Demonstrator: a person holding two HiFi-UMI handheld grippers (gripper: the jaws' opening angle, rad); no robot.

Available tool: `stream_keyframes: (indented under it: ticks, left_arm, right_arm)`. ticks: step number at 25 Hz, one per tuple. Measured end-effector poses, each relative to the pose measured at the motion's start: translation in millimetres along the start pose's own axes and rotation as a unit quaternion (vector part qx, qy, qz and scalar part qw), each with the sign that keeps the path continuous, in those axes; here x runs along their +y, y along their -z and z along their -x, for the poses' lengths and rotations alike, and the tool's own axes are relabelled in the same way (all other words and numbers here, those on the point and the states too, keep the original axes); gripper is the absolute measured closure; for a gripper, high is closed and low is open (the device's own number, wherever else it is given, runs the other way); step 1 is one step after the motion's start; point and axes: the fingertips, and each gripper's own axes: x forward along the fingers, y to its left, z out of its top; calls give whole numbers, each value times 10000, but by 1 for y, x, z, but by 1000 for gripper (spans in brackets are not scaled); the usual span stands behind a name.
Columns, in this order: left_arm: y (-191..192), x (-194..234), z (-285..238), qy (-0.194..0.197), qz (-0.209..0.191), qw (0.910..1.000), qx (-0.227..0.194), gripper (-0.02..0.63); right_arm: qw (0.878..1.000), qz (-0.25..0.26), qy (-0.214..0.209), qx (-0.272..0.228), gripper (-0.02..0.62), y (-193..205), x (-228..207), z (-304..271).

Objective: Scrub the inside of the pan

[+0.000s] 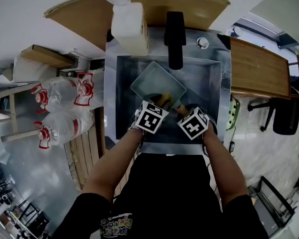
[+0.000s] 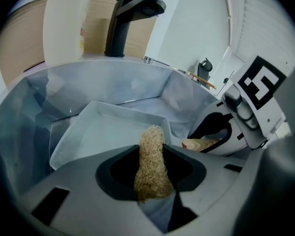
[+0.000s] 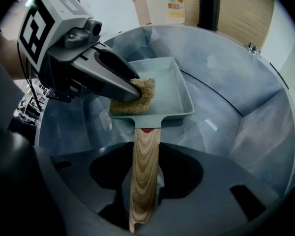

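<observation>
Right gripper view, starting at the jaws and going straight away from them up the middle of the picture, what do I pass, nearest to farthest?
wooden handle → pan → sink's far wall → black faucet

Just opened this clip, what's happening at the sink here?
A person stands over a steel sink with a hand-held gripper in each hand. The right gripper is shut on the wooden handle of a grey rectangular pan, holding it inside the sink. The left gripper is shut on a tan fibrous scrubber, which sits inside the pan in a corner at the handle end. Scrubbing looks under way or about to start.
</observation>
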Motion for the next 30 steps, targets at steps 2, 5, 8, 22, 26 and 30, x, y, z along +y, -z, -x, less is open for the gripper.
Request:
stream_keyframes:
  ticks: [2, 5, 8, 22, 26, 30]
  left_arm:
    - [2, -1, -4, -40, -125, 9999, 106, 459]
    - [5, -4, -12, -123, -377, 9988, 300, 460]
    - [9, -4, -19, -237, -555, 9972, 439, 460]
    - [13, 8, -26, -618, -1049, 9913, 501, 463]
    - [11, 23, -23, -730, -980, 9914, 475, 465]
    - [8, 42, -19, -876, -822, 9917, 448, 465]
  right_arm:
    - [10000, 2, 5, 7, 425, 0, 0, 0]
    - [10000, 5, 4, 16, 425, -1, -1, 0]
    - [10000, 10, -30, 50, 425, 0, -1, 0]
    - [9999, -23, -89, 107, 425, 0, -1, -1]
    - [9998, -46, -122, 124, 425, 1, 0, -1]
    - [9998, -65, -135, 115, 425, 1, -1, -2]
